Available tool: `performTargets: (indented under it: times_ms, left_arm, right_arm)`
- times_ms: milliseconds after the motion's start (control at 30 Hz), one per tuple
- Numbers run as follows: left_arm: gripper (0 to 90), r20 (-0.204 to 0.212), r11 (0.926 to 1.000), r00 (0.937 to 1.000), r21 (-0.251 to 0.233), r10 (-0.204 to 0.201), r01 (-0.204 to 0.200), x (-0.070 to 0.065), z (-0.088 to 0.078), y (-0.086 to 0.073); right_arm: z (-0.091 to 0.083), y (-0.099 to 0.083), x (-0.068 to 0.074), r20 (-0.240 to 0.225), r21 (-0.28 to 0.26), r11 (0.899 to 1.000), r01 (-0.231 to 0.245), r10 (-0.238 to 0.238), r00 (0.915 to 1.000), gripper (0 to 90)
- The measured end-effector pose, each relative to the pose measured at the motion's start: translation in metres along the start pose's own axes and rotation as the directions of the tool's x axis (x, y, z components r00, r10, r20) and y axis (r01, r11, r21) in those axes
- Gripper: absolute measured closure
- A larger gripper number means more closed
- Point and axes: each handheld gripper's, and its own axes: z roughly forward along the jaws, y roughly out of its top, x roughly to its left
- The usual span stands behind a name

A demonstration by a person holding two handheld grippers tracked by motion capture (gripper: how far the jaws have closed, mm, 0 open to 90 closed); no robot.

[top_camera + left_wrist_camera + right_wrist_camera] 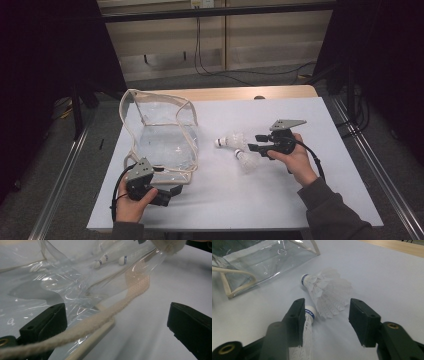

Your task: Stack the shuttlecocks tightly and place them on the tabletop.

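Two shuttlecocks on table beside clear bag. Blue cork bands, lettering perhaps "PEAR", blurred. Right gripper jaws apart, nothing clamped. Left gripper spread wide, bag cord lying between.

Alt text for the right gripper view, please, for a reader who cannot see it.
The right gripper stands open, its black jaws rising from the bottom edge over a white table. Two white feather shuttlecocks lie there: the nearer shuttlecock beside one jaw, the farther shuttlecock beyond them. A clear plastic bag with cream trim lies farther off.
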Motion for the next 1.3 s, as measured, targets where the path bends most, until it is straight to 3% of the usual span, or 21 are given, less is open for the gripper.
performTargets:
  times_ms: [700, 1300]
  left_arm:
    - [2.6, 0.001, 1.0000, 1.0000, 0.000, 0.001, -0.001, -0.001, 0.000, -0.001]
    - [2.8, 0.000, 1.0000, 1.0000, -0.005, 0.000, 0.000, -0.002, -0.002, -0.001]
  right_arm:
    - [-0.021, -0.004, 0.006, 0.016, -0.022, 1.000, -0.012, 0.012, 0.9998, 22.9]
    - [-0.030, -0.013, 0.017, -0.002, -0.026, 1.000, -0.014, 0.013, 0.9999, 17.2]
